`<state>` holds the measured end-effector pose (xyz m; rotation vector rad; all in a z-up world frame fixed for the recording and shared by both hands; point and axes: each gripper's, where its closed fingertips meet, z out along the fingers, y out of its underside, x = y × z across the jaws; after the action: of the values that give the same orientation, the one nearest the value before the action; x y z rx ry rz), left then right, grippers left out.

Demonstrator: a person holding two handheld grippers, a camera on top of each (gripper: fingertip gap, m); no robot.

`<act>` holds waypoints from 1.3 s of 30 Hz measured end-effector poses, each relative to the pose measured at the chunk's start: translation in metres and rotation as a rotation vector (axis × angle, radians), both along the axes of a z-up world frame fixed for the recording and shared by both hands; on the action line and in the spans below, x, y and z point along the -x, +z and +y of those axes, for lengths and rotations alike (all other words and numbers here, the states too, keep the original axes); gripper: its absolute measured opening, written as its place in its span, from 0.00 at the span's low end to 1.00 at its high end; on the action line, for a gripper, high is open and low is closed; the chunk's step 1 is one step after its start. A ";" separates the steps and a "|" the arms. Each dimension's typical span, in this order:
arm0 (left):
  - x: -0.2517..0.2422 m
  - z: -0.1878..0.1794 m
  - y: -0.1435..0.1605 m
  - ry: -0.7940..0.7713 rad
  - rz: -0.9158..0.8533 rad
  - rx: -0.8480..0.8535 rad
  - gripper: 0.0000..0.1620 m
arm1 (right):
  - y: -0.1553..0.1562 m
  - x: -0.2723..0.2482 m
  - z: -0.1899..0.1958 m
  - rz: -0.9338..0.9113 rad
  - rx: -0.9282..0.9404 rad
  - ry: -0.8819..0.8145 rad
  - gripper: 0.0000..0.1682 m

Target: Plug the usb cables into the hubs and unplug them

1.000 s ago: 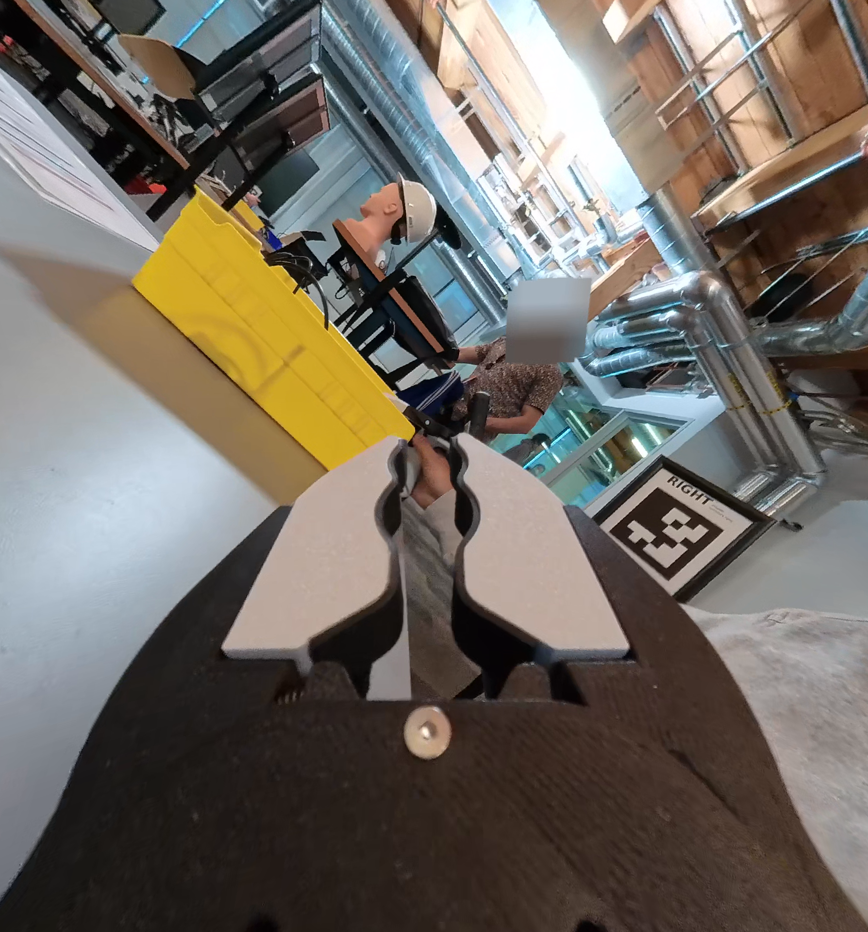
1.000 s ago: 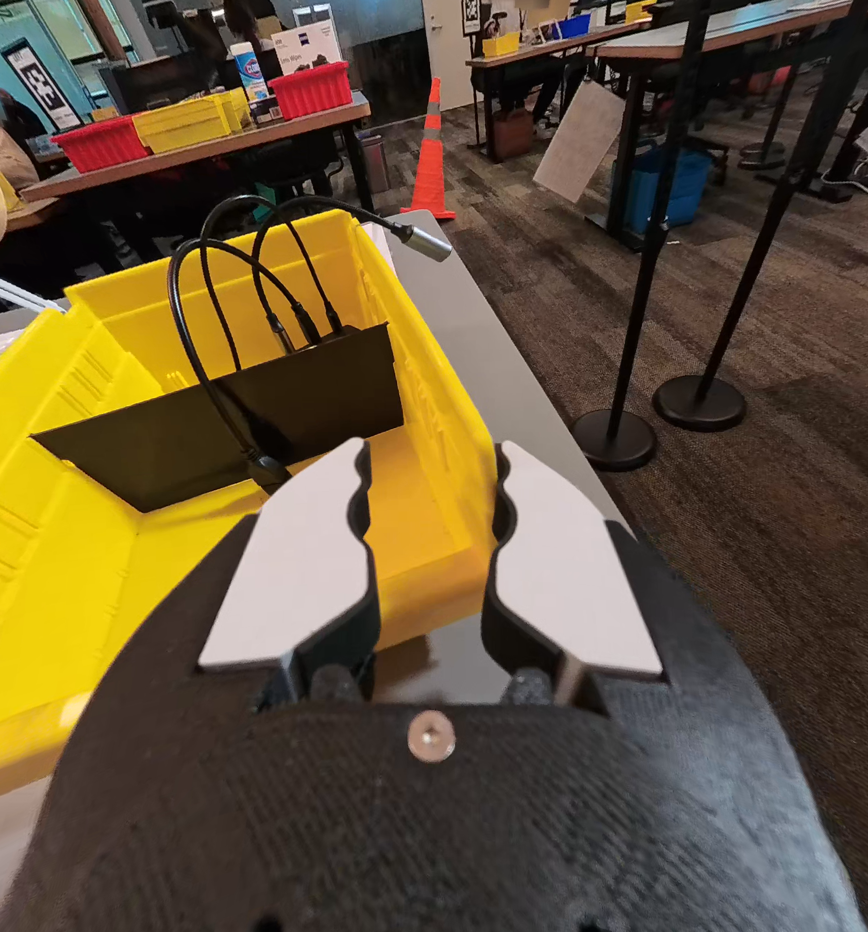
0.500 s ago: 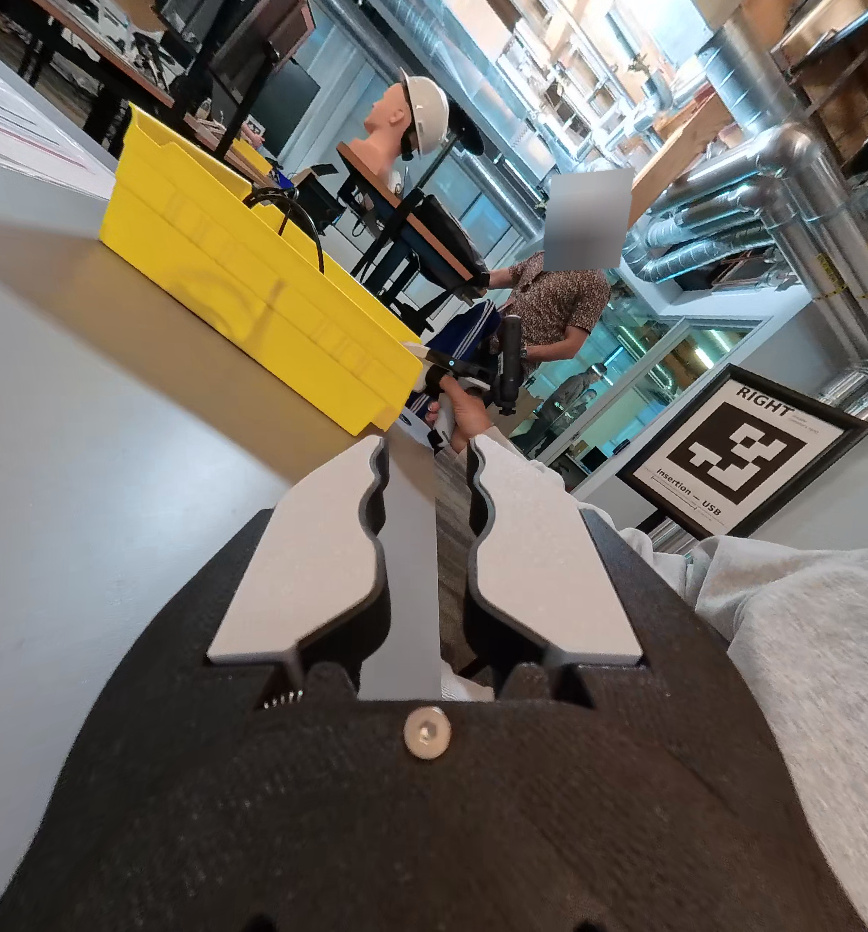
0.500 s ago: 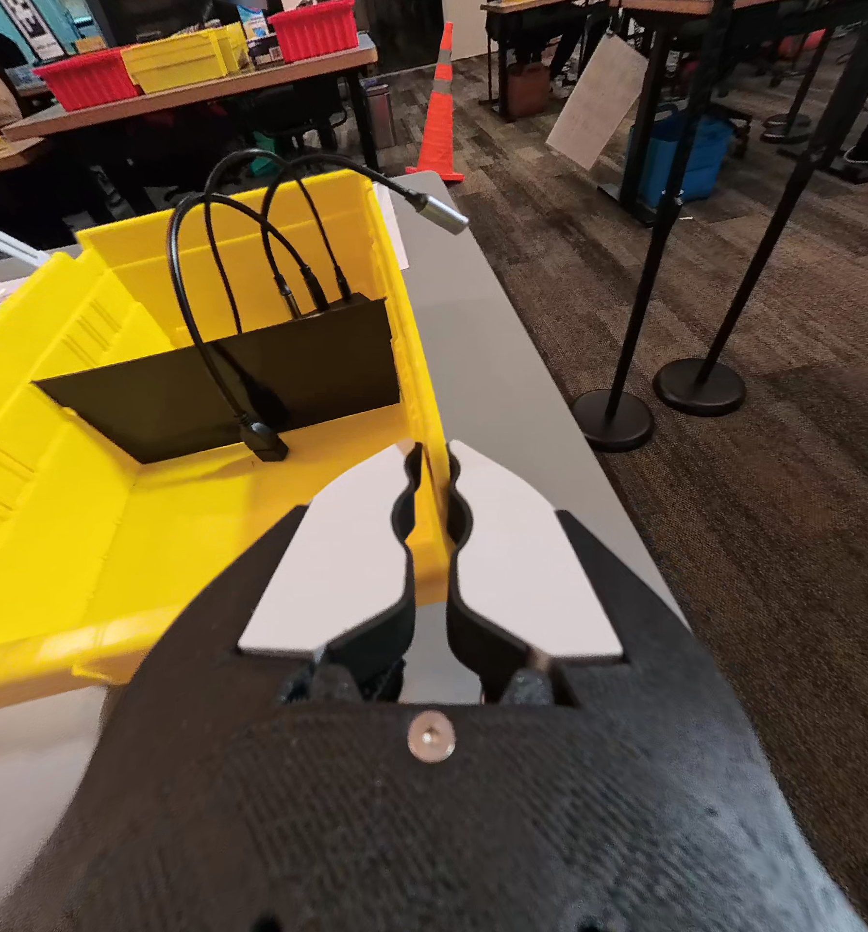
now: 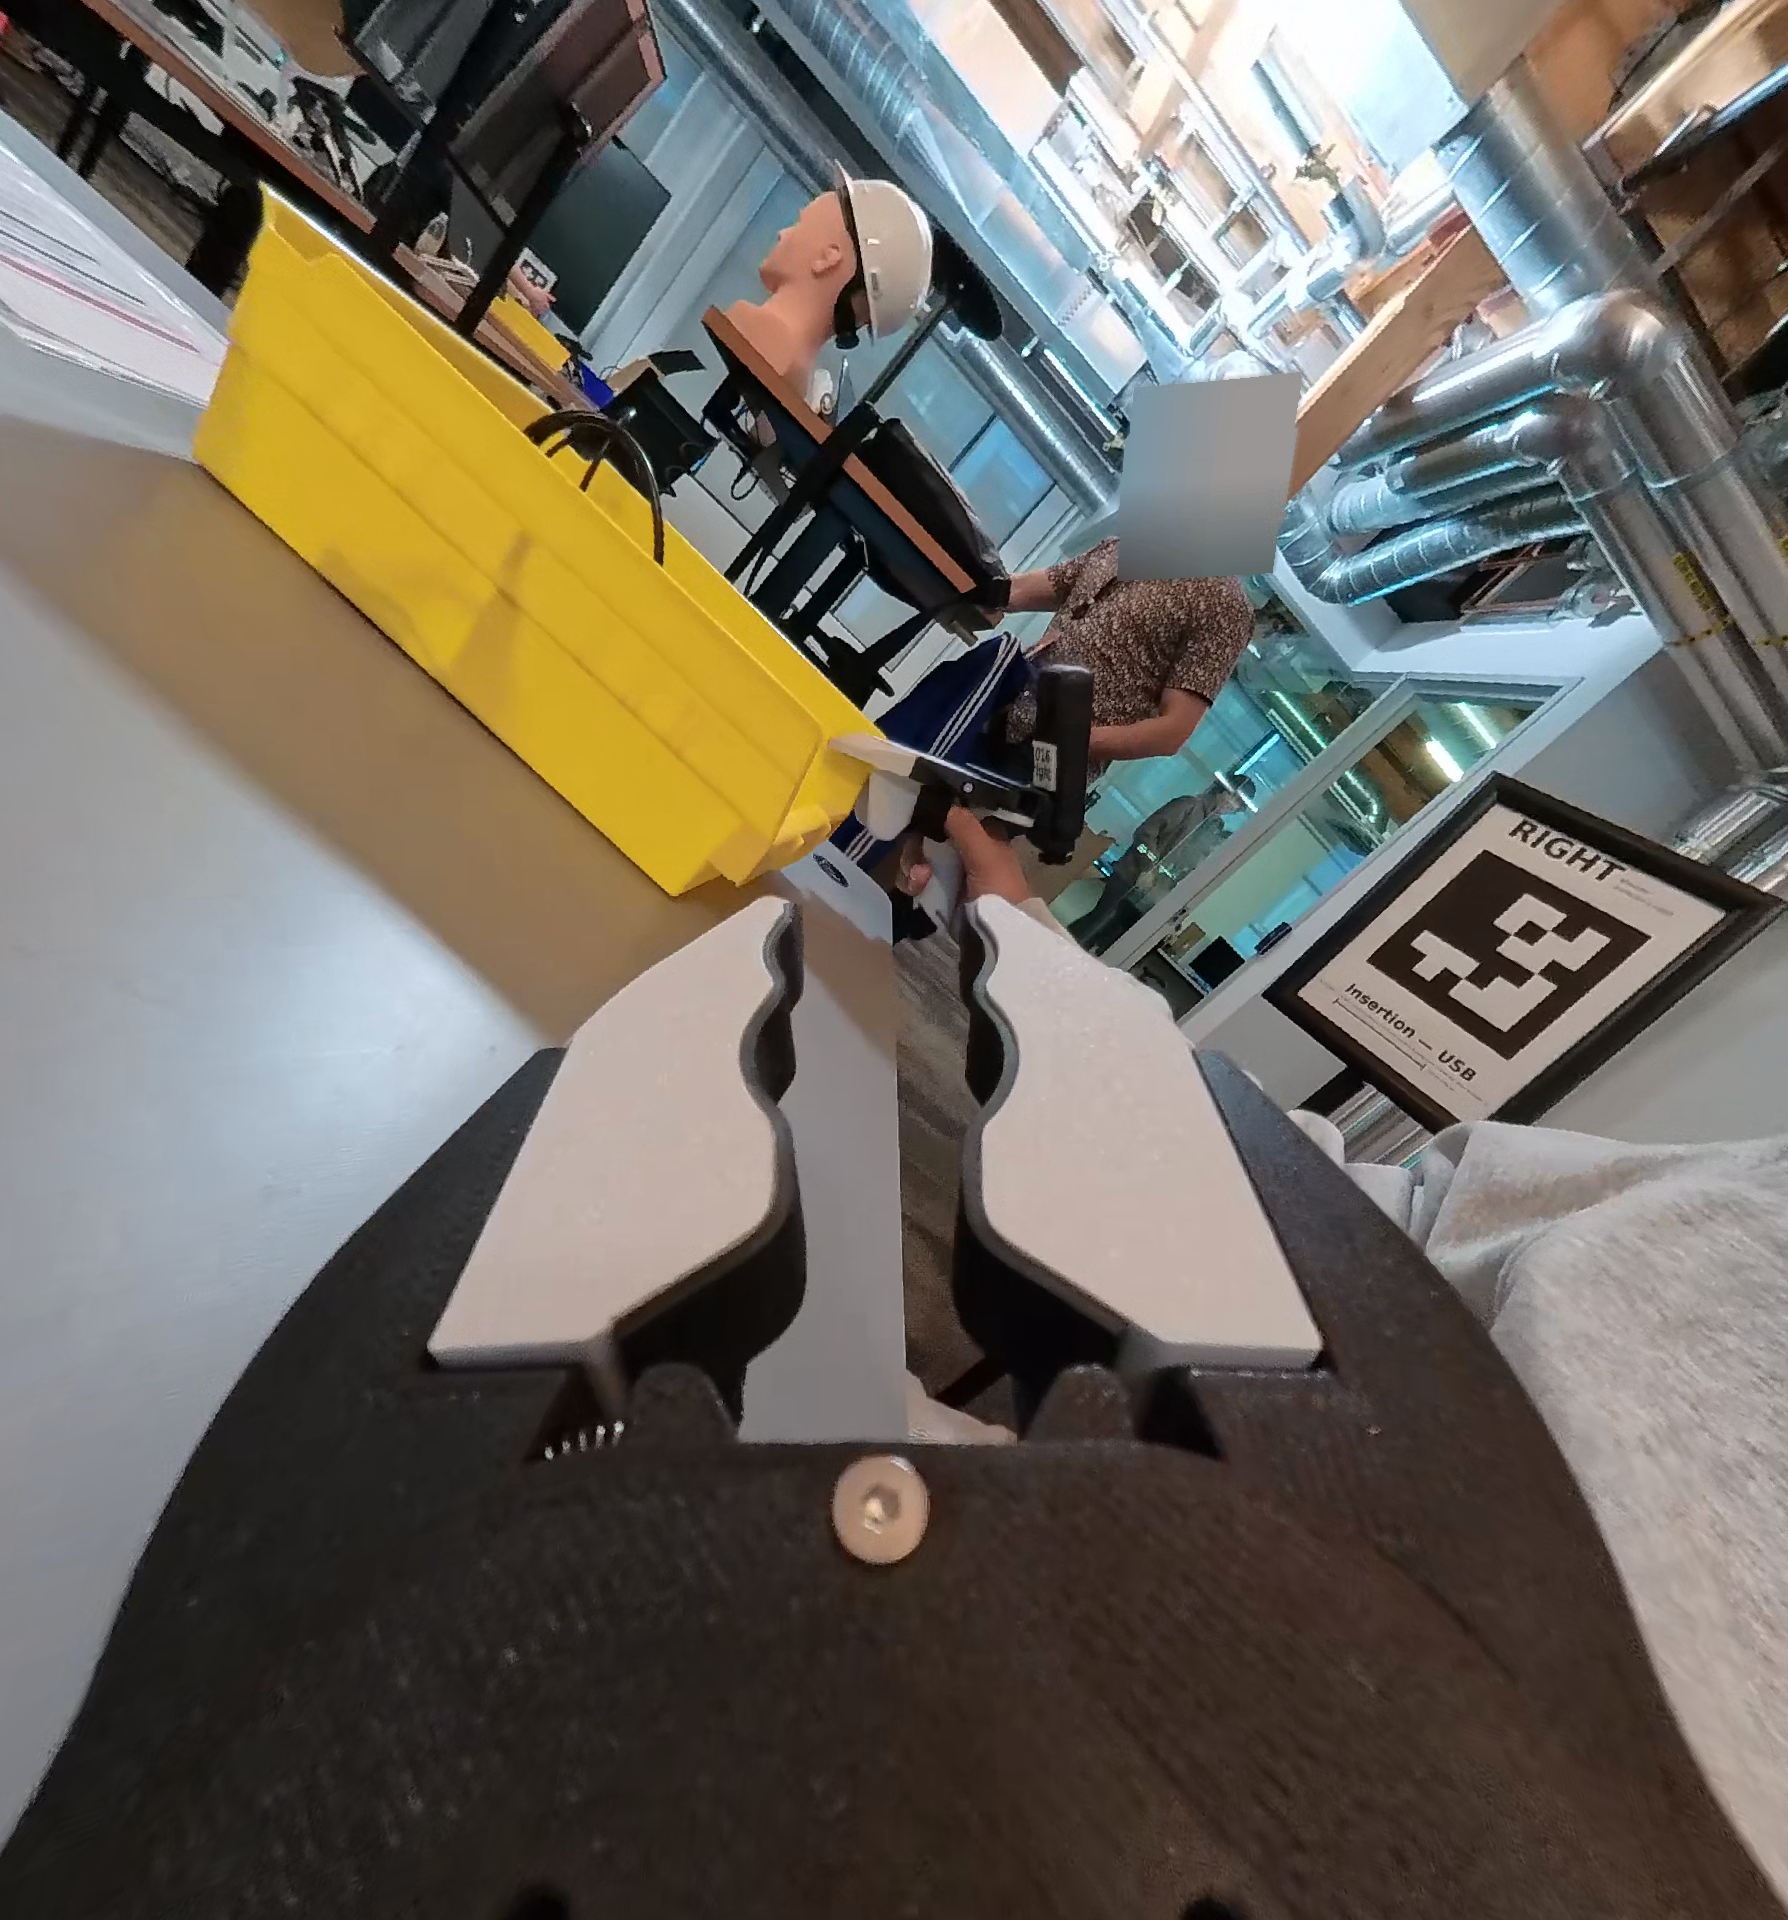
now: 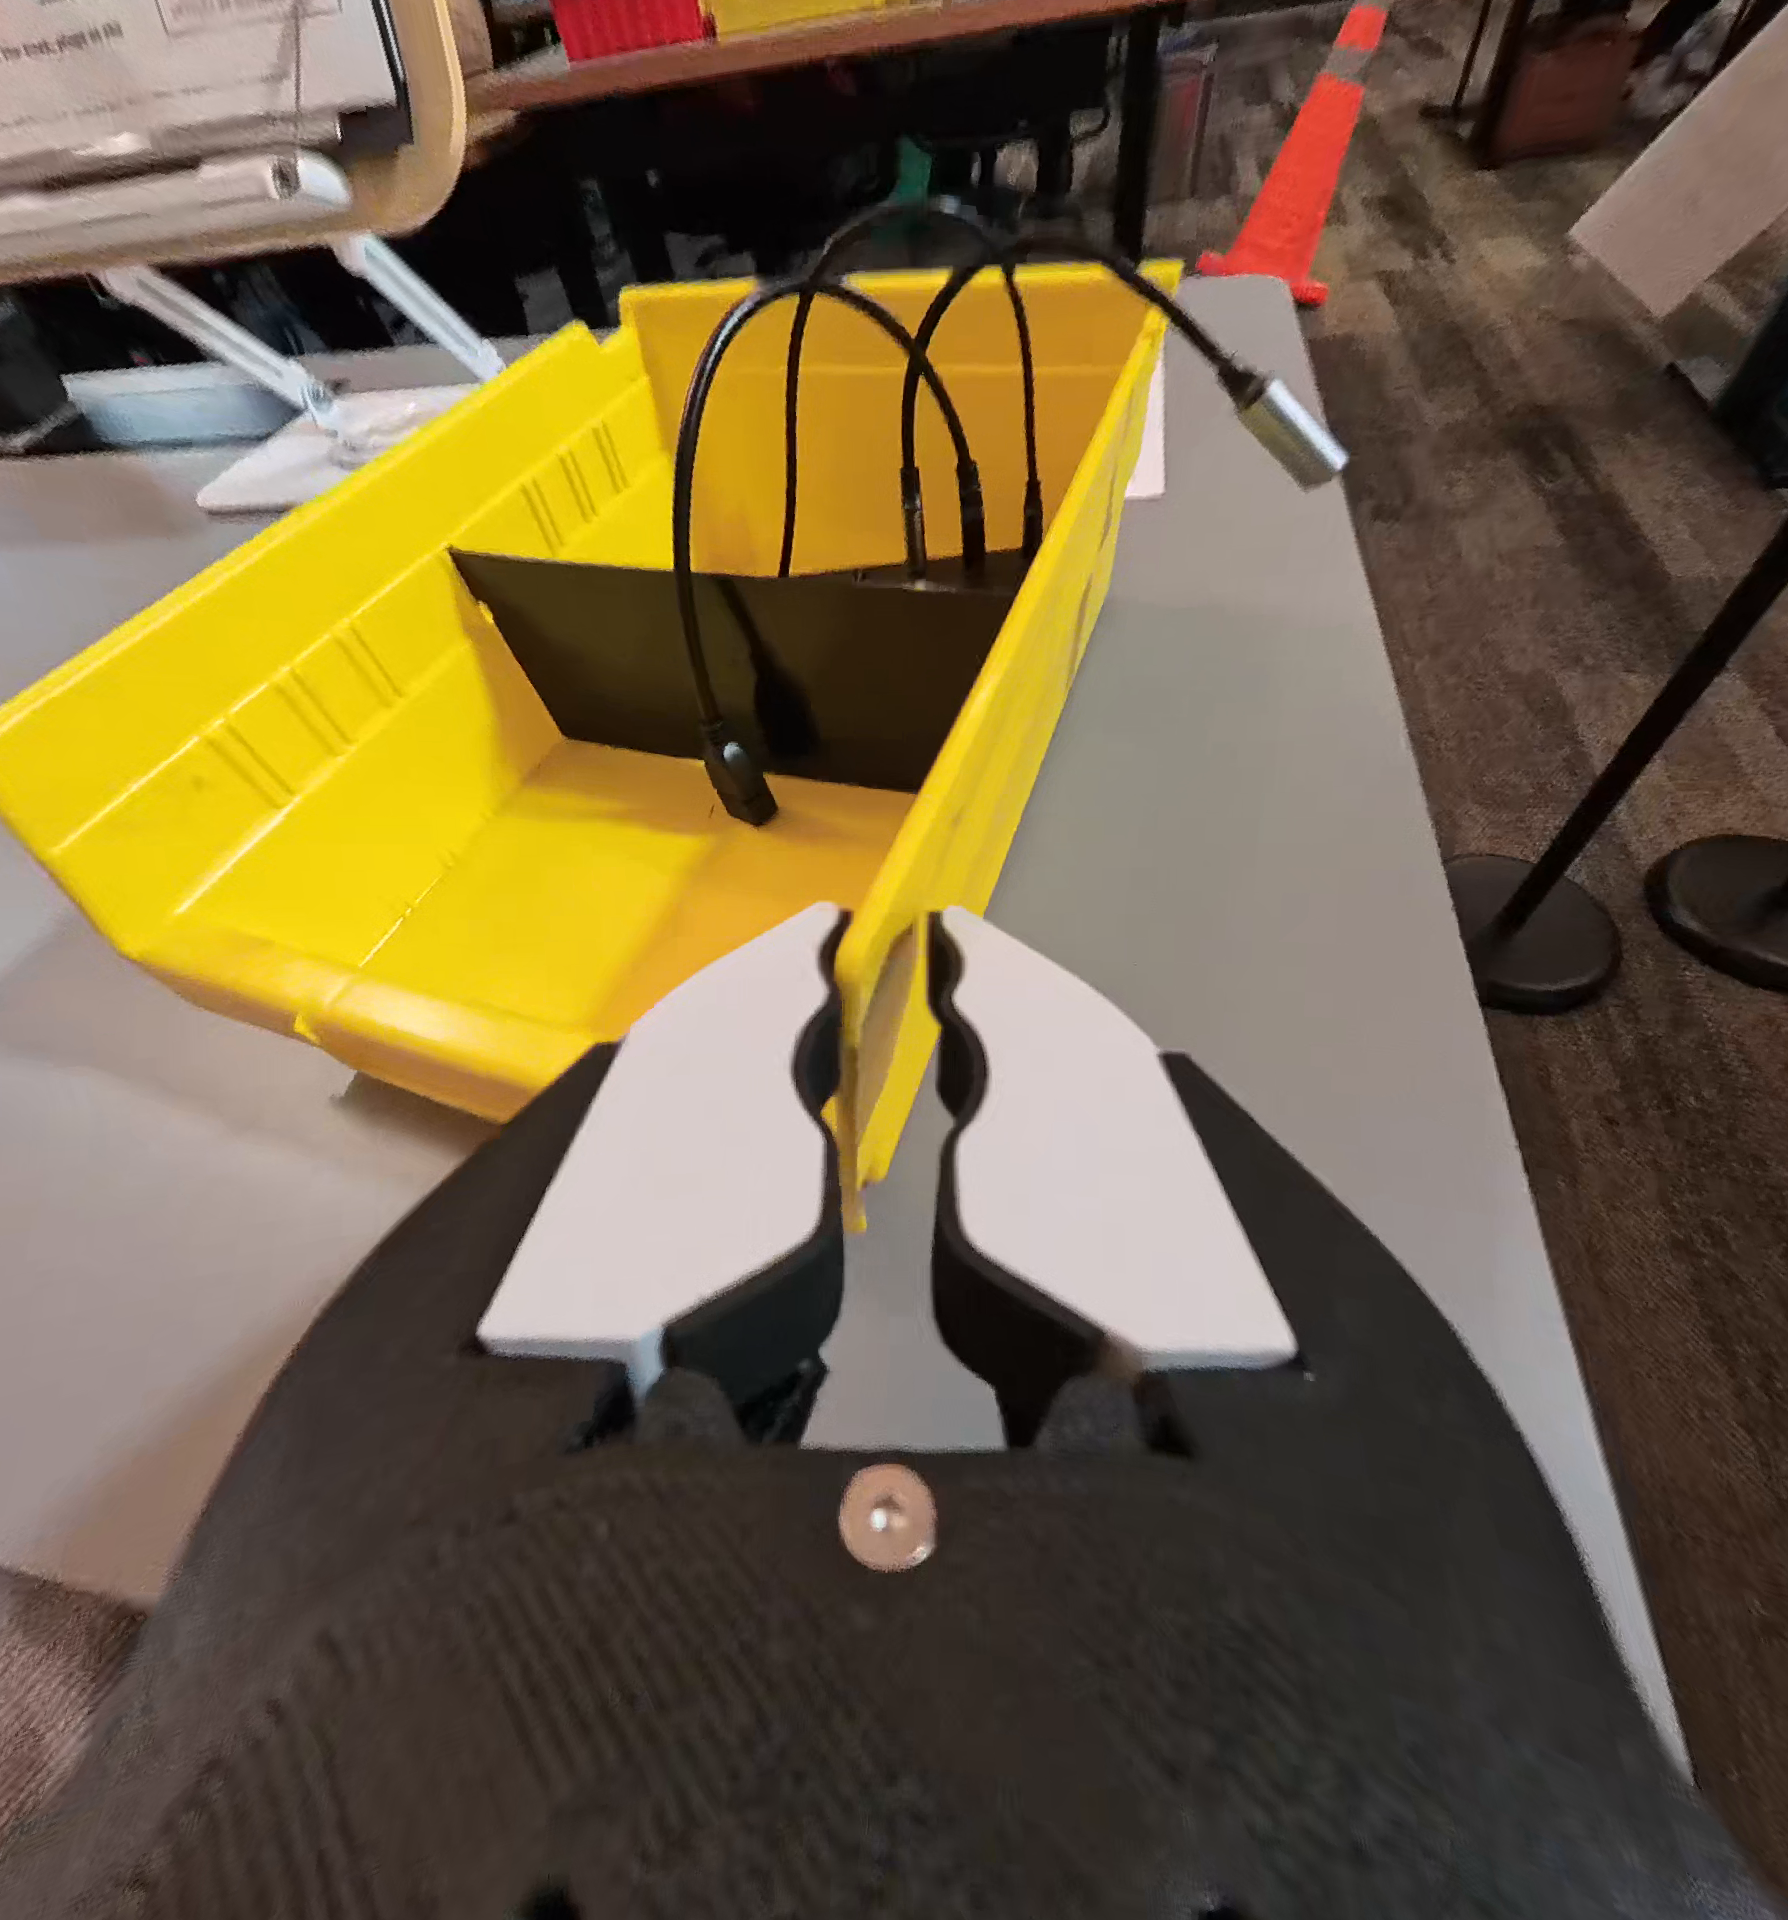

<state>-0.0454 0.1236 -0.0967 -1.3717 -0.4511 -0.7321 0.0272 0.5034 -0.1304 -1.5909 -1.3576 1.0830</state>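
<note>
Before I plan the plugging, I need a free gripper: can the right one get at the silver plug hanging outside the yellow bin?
Probably not yet: the right gripper is clamped on the bin wall, and the plug hangs farther off.

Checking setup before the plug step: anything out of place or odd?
Yes. One cable's silver plug hangs out over the yellow bin wall, above the table, instead of inside. Also, the right gripper has its jaws clamped on the bin's wall, not a cable. Left gripper is open, empty.

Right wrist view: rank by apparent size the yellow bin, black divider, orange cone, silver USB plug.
1. yellow bin
2. black divider
3. orange cone, though it stands farther off, so it may really be larger
4. silver USB plug
</note>
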 end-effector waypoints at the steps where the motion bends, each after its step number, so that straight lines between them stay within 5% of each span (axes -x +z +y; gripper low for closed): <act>1: 0.001 -0.001 0.000 0.000 -0.008 -0.004 0.18 | 0.003 0.002 0.002 0.034 -0.001 -0.013 0.14; 4: 0.006 -0.002 0.000 0.004 -0.039 -0.015 0.18 | 0.011 0.009 0.008 0.098 0.012 -0.070 0.30; 21: 0.002 -0.009 0.002 -0.033 -0.077 -0.038 0.14 | -0.003 0.045 0.027 0.056 -0.032 -0.220 0.82; 24: 0.003 -0.013 0.003 -0.021 -0.081 -0.041 0.14 | -0.009 0.047 0.028 0.014 -0.005 -0.219 0.82; 39: 0.007 -0.034 0.011 0.048 -0.116 -0.082 0.13 | -0.031 0.052 0.029 -0.066 0.284 -0.145 0.52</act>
<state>-0.0521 0.0893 -0.0853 -1.2425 -0.5383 -0.7846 -0.0245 0.5328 -0.1609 -1.9143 -1.1477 1.1822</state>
